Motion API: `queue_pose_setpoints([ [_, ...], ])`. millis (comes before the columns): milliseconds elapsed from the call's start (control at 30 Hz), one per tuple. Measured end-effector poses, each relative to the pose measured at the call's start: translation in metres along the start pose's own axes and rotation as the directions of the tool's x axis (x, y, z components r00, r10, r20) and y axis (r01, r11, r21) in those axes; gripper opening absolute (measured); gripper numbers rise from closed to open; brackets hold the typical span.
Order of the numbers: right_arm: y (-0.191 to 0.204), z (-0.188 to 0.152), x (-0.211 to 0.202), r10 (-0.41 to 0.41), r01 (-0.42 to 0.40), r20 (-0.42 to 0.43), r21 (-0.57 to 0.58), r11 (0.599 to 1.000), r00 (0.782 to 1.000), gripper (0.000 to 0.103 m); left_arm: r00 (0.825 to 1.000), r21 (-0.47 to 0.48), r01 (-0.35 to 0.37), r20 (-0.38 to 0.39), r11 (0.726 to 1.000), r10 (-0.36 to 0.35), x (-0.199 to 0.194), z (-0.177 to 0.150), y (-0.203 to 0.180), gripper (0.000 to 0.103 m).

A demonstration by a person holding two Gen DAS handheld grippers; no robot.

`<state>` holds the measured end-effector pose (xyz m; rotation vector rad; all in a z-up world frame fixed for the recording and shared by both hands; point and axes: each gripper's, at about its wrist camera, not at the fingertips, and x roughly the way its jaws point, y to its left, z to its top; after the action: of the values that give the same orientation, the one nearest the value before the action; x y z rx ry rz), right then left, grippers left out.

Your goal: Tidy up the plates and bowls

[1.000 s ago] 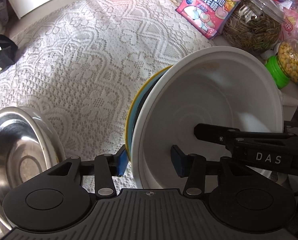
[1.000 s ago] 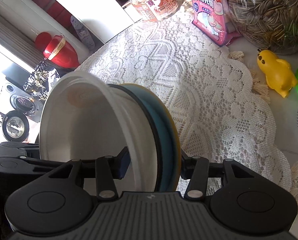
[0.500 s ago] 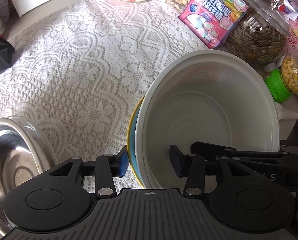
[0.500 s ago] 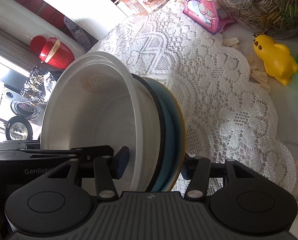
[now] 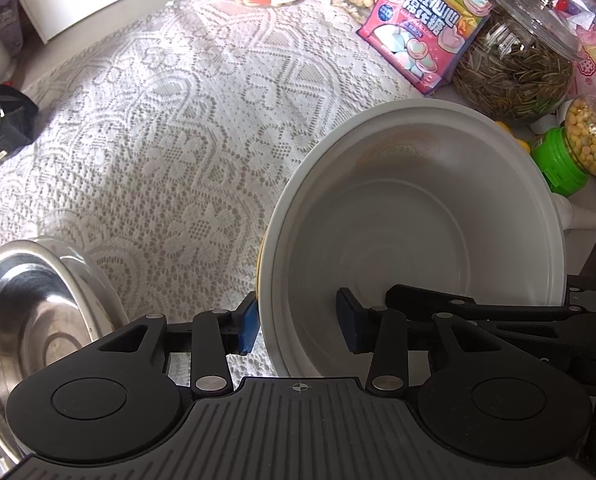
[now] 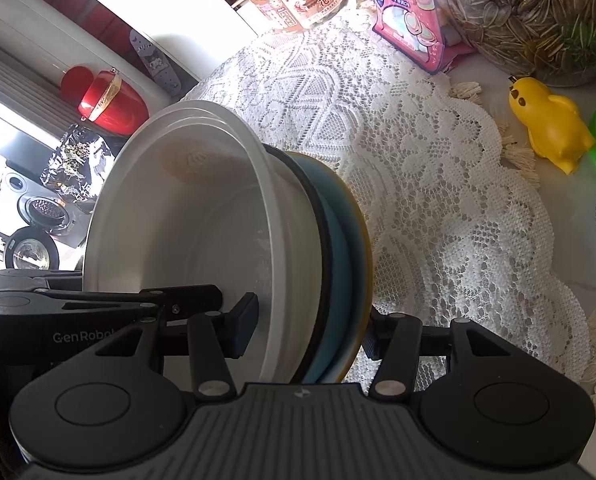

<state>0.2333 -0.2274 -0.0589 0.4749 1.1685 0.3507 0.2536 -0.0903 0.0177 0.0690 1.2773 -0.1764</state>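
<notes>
Right now the whole stack stands tilted on edge between my two tools: the white bowl (image 5: 418, 220) is nested on a dark plate, a blue one and a yellow one (image 6: 350, 248), mouth turned toward the left, over the lace cloth (image 5: 158, 140) on the counter (image 6: 570, 240). Whether its lower edge touches the cloth I cannot see. My right gripper (image 6: 308, 330) has its jaws clamped across everything, one pad inside the bowl and the other behind the yellow plate. My left gripper (image 5: 298, 326) straddles the opposite rim, and its jaws have just been closing with the rim between them. The outer pad sits against the stack's edge, but I cannot tell whether the inner pad bears on the bowl wall. As I judge it, the step is to steady the stack and lay it flat. I would finish the left grip before shifting any weight, keep both wrists turning together so the plates do not fan apart, and lower onto open cloth, well clear of the steel bowl (image 5: 30, 320) at near left and the snack jars at the far side. The bowl is smooth, so I should squeeze gently.
</notes>
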Motion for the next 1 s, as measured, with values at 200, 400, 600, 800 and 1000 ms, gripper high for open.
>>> queue_pose_setpoints([
  [200,0.008,-0.001,-0.009,0.008,-0.008,0.013,-0.014,1.0,1.0,0.053,1.0,0.008,-0.006,0.021,1.0,0.005,-0.013,-0.002,0.0,0.044],
  [400,0.02,-0.002,-0.02,0.023,-0.022,0.024,-0.031,0.999,0.999,0.053,0.999,0.013,-0.016,0.048,1.0,0.016,-0.031,-0.006,0.001,0.045],
  [600,0.039,-0.002,-0.031,0.035,-0.033,0.038,-0.056,0.998,0.999,0.053,0.997,0.004,-0.03,0.078,1.0,0.03,-0.05,-0.01,0.004,0.045],
  [800,0.085,0.003,-0.038,0.081,-0.073,0.054,-0.129,0.989,0.995,0.053,0.989,-0.035,-0.068,0.133,0.997,0.072,-0.087,-0.018,0.028,0.045],
  [1000,0.158,0.001,-0.028,0.16,-0.149,0.027,-0.237,0.96,0.987,0.053,0.969,-0.112,-0.141,0.186,0.984,0.16,-0.135,-0.041,0.078,0.046],
])
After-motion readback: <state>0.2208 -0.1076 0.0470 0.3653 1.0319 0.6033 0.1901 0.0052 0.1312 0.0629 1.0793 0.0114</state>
